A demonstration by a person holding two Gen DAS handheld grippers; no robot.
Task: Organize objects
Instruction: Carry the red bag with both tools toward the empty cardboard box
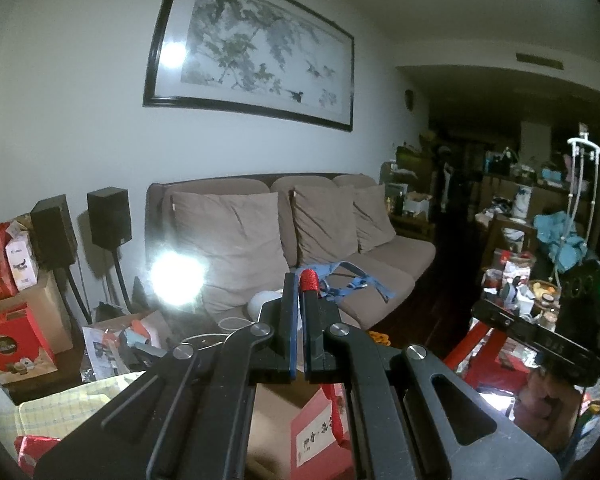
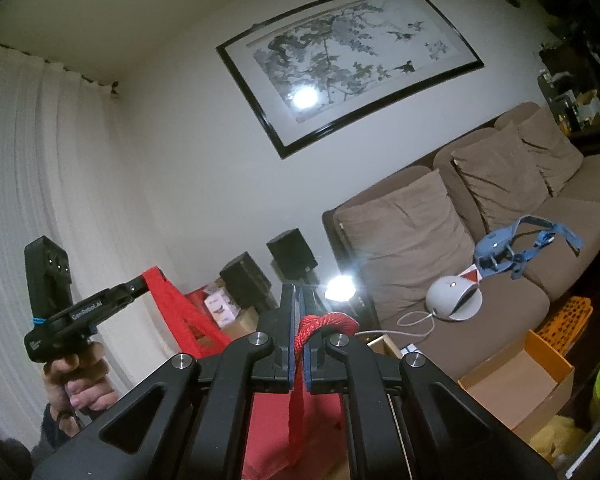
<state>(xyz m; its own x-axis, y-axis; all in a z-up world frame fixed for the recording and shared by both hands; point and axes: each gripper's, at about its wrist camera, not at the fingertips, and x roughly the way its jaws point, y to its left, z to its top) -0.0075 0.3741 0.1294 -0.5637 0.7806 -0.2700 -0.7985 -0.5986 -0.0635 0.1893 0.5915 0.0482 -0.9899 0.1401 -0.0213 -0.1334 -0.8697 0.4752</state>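
Observation:
A red gift bag [image 1: 320,428] with a white label hangs below my two grippers. In the left wrist view my left gripper [image 1: 298,282] is shut on one red rope handle [image 1: 309,280], which sticks up beside its right fingertip. My right gripper [image 1: 480,312] shows at the right of that view, with a red strap running down from it. In the right wrist view my right gripper [image 2: 299,294] is shut on the other red rope handle [image 2: 328,322], and a red ribbon [image 2: 298,412] hangs between the fingers over the bag [image 2: 272,436]. At the left a hand holds my left gripper [image 2: 142,280], which pinches a red strap.
A brown sofa [image 2: 500,308] carries cushions, a blue harness [image 2: 508,248] and a white round device [image 2: 454,296] with a cord. Two black speakers [image 1: 108,216] stand by the wall. An open cardboard box [image 2: 516,384], red boxes [image 1: 16,344] and a cluttered table [image 1: 520,288] crowd the floor.

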